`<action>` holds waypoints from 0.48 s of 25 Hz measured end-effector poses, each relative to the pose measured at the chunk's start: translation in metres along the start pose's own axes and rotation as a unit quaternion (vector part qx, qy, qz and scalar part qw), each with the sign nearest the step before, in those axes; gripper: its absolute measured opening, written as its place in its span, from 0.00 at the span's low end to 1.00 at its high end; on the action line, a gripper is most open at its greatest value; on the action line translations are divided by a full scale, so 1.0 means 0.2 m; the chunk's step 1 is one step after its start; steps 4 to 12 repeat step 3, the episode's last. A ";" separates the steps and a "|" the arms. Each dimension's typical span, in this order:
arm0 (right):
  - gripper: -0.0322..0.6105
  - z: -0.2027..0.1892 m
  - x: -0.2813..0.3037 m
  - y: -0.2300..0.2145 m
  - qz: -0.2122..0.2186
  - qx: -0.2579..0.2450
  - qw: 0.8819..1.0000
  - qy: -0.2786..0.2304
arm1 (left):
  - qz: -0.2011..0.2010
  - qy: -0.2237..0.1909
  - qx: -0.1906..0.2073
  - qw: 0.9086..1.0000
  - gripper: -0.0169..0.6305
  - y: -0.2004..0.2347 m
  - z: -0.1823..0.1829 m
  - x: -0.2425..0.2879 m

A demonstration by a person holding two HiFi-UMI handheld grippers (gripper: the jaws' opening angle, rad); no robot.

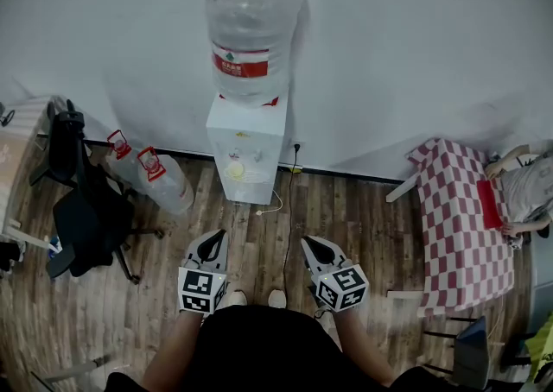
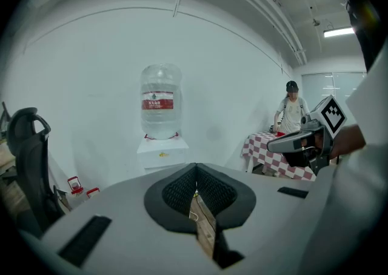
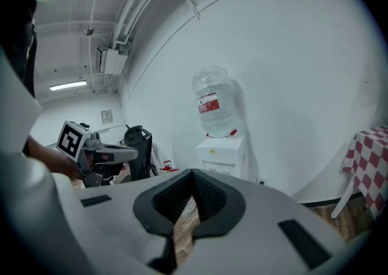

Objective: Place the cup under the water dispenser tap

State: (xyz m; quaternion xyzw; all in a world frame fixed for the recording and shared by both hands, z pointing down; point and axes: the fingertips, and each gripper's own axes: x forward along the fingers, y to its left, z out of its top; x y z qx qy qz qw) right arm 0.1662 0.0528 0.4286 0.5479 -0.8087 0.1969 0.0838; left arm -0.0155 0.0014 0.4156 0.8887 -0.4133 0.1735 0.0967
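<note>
A black office chair (image 1: 82, 209) stands at the left, with two spare water bottles (image 1: 162, 181) lying on the wooden floor (image 1: 363, 218) beside it. The left gripper (image 1: 216, 242), jaws pressed together on nothing, points toward the water dispenser (image 1: 247, 157). The dispenser stands upright against the white wall (image 1: 389, 53), long axis vertical, front toward the grippers. The right gripper (image 1: 311, 246) is likewise closed and empty. A checked desk (image 1: 458, 226) stands at the right.

Red label (image 1: 241, 63) on water bottle (image 1: 252, 10): print illegible. Red tags (image 1: 151, 163) on spare bottles (image 1: 164, 183): illegible. Wall sign (image 3: 107, 116): illegible. Square coded markers (image 1: 196, 291) on left gripper (image 1: 217, 237) and right gripper (image 1: 310, 245): no lettering.
</note>
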 end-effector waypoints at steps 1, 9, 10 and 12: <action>0.08 0.00 0.00 -0.01 0.000 0.000 1.000 0.000 | 0.001 0.000 0.001 1.000 0.05 -0.01 0.00 0.00; 0.08 -0.01 -0.01 -0.03 0.000 -0.001 1.000 0.000 | 0.003 -0.001 0.003 1.000 0.05 -0.02 0.01 0.01; 0.08 -0.01 -0.01 -0.03 0.000 -0.001 1.000 0.000 | 0.003 -0.001 0.003 1.000 0.05 -0.02 0.01 0.01; 0.08 -0.01 -0.01 -0.03 0.000 -0.001 1.000 0.000 | 0.003 -0.001 0.003 1.000 0.05 -0.02 0.01 0.01</action>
